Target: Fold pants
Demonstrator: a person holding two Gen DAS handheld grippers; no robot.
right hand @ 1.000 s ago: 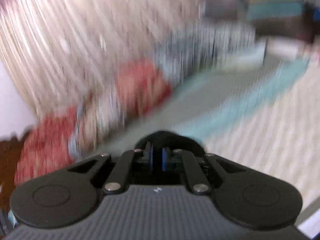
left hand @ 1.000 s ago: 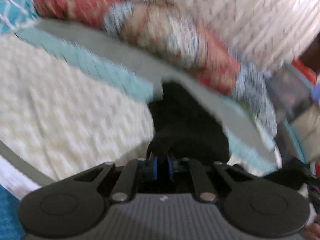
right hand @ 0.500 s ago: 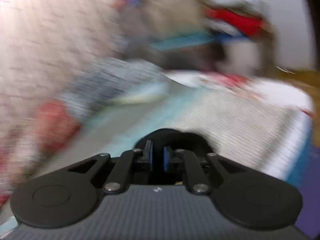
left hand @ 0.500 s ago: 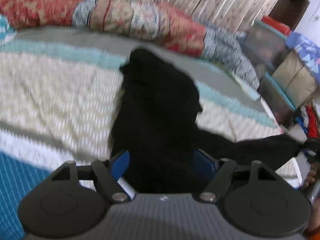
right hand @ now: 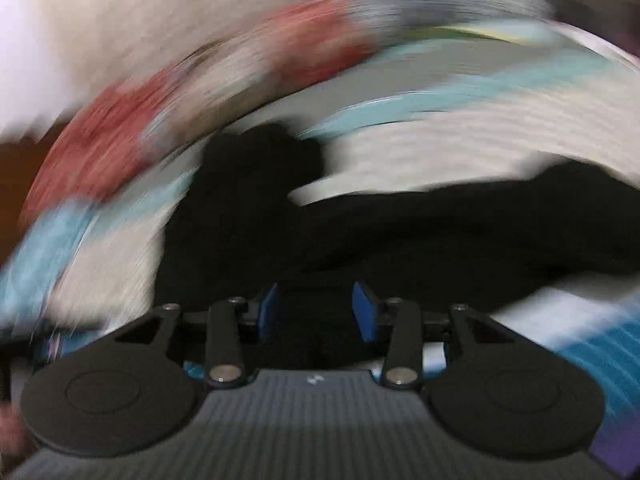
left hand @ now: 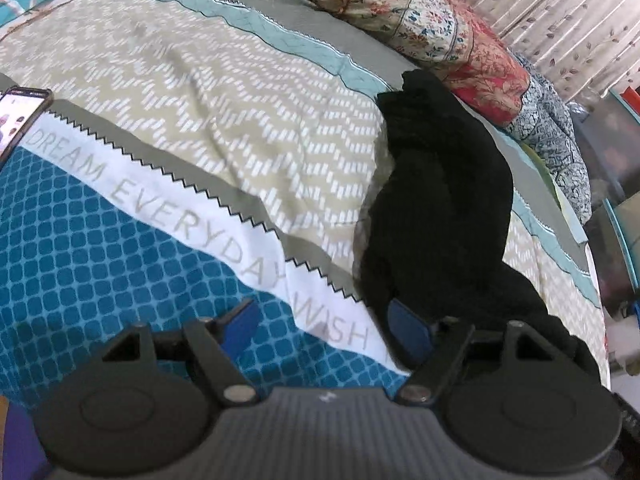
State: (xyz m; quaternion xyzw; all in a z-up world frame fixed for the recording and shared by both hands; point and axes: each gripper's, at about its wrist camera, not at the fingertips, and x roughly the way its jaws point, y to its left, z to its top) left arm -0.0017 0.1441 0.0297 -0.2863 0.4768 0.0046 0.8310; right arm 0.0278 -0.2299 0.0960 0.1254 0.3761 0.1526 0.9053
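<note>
Though the black fabric pants point(left hand: 440, 200) lie spread on the patterned bed quilt point(left hand: 200, 92), I judge folding barely begun: my left tongs point(left hand: 328, 326) stand wide, empty beside them; my right tongs point(right hand: 316, 312) are opening over them.

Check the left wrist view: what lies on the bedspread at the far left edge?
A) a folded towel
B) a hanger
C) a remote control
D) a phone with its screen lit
D: a phone with a lit screen lies on the bedspread at the picture's left edge.

Patterned bedspread point(left hand: 248, 128) with black pants point(left hand: 444, 200), phone point(left hand: 20, 116) and floral pillows point(left hand: 432, 28).
</note>
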